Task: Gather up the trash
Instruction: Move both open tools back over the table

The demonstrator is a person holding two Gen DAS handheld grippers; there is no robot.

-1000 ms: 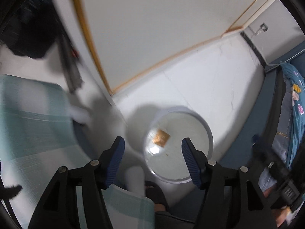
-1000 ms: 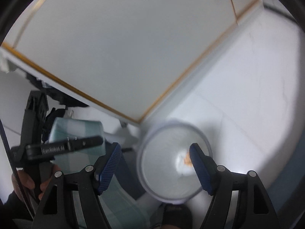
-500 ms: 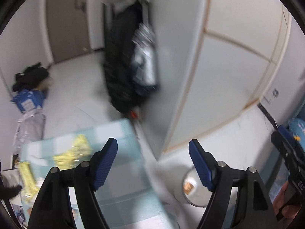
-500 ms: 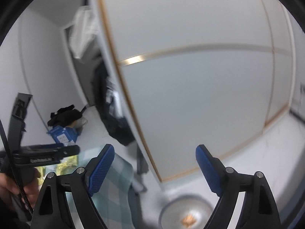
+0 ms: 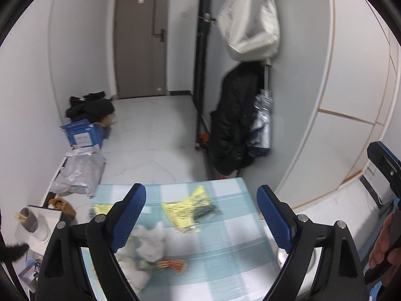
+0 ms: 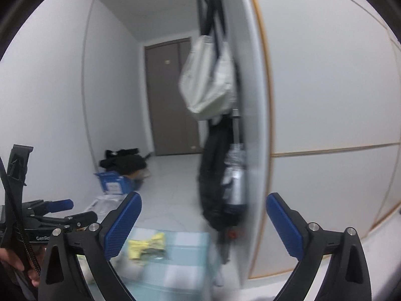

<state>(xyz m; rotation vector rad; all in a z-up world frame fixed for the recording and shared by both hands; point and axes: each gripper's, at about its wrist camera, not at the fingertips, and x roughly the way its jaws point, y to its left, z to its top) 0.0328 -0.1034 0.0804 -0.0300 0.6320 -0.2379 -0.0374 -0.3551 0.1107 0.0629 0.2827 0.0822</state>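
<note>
Trash lies on a table with a blue-checked cloth [image 5: 225, 255]: yellow wrappers [image 5: 185, 208], a crumpled white tissue [image 5: 150, 240] and a red-and-green wrapper [image 5: 165, 264]. My left gripper [image 5: 201, 218] is open and empty above the table. The rim of a round bin [image 5: 282, 255] shows by the table's right edge. My right gripper [image 6: 201, 222] is open and empty, held higher; a yellow wrapper [image 6: 146, 247] and the cloth [image 6: 180, 268] show below it. The left gripper [image 6: 60, 210] shows at the left of the right wrist view.
A white wardrobe [image 5: 338, 100] stands to the right. A black garment [image 5: 233, 125] and a white bag [image 5: 250, 20] hang at its end. On the floor lie a blue box [image 5: 82, 133], a grey plastic bag [image 5: 80, 170] and dark clothes [image 5: 90, 105]. A door [image 5: 141, 37] is at the back.
Both grippers have swung up from over the round bin on the floor and now face the table and hallway. Both stayed open.
</note>
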